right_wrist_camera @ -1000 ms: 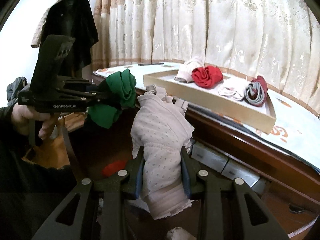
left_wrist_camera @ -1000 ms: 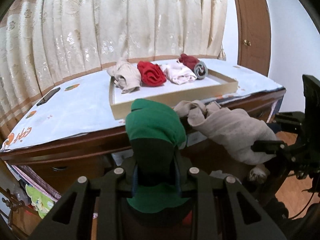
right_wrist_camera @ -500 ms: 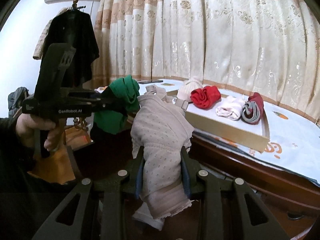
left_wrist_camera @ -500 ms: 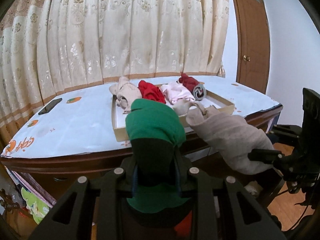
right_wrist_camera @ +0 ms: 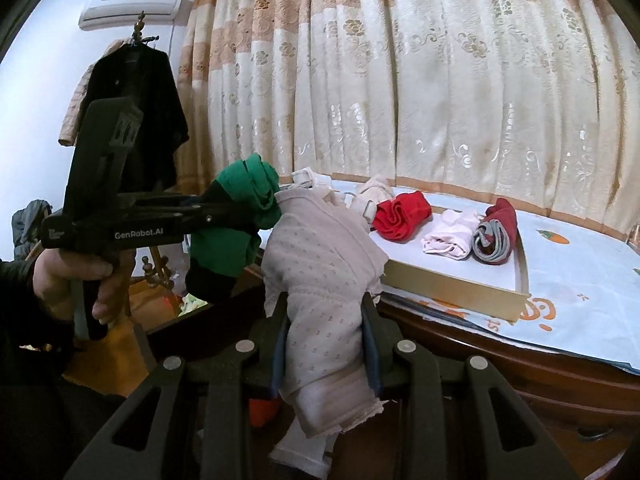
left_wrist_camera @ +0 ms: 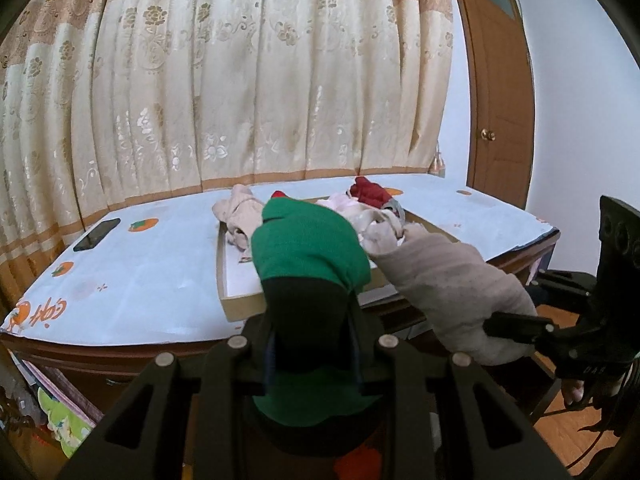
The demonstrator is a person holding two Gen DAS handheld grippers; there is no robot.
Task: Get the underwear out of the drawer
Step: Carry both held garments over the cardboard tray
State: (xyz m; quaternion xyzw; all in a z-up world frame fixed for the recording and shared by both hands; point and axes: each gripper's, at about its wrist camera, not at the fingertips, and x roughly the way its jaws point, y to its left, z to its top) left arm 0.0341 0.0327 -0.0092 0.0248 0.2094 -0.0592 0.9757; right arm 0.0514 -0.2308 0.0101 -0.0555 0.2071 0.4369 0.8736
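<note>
Curtained desk, phone, tray of rolled underwear

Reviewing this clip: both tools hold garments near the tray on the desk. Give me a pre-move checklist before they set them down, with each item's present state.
1. Left tool clamped on the green underwear: ok.
2. Right tool clamped on the beige dotted underwear: ok.
3. Both garments lifted above the desk edge: ok.
4. Free floor in the tray in front of the rolled pieces: ok, bare white patch near the red underwear.
5. The two held garments apart from each other: cannot tell, they overlap in both views.
6. Beige garment's loose tail clear of the desk front: cannot tell, it hangs below the tool.
</note>
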